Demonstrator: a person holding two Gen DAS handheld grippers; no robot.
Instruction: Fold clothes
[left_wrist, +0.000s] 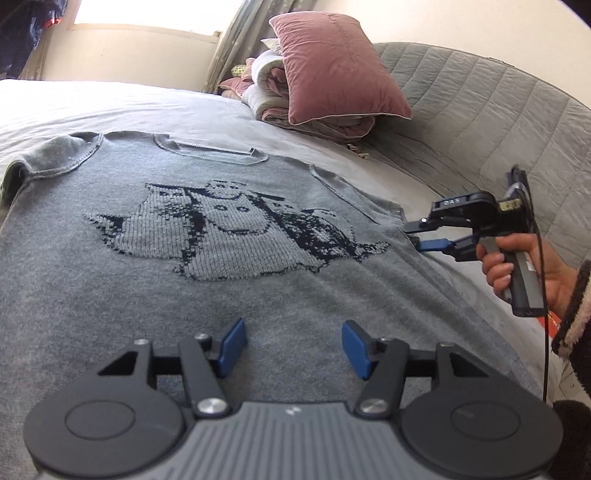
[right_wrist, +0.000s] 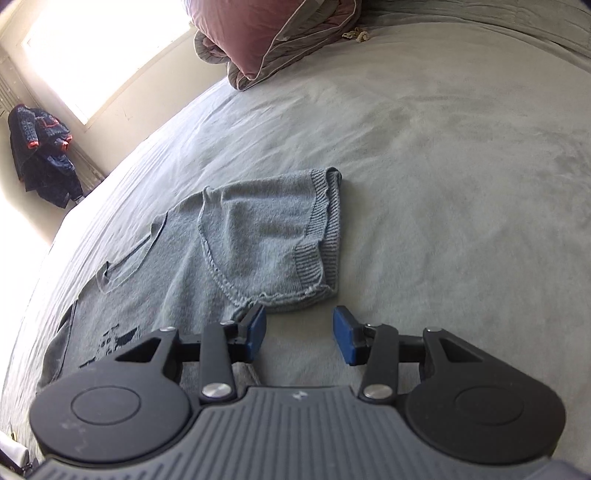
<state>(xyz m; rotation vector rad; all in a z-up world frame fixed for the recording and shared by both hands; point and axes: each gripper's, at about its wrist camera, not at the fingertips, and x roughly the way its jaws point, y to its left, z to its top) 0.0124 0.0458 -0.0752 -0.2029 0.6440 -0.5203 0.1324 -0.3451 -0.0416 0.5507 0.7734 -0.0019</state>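
1. Lying flat on the bed (left_wrist: 110, 107), front up, is a grey sweater (left_wrist: 147, 295) with a dark knitted picture on its chest.
2. Its collar points toward the far side of the bed; one short sleeve (right_wrist: 273, 236) is folded in over the body, ribbed cuff at the outer edge.
3. The left gripper (left_wrist: 293, 349) hangs over the lower body of the sweater, jaws parted with nothing between the blue pads.
4. The right gripper (right_wrist: 299, 336) sits just short of the folded sleeve's edge, jaws apart and empty; bare sheet shows between them.
5. In the left wrist view a hand (left_wrist: 517, 269) holds that right gripper at the sweater's side edge.
6. A pink pillow (left_wrist: 332, 66) leans on a folded quilt (left_wrist: 266, 99) at the head of the bed.
7. A dark jacket (right_wrist: 40, 155) hangs by the window (right_wrist: 103, 55).
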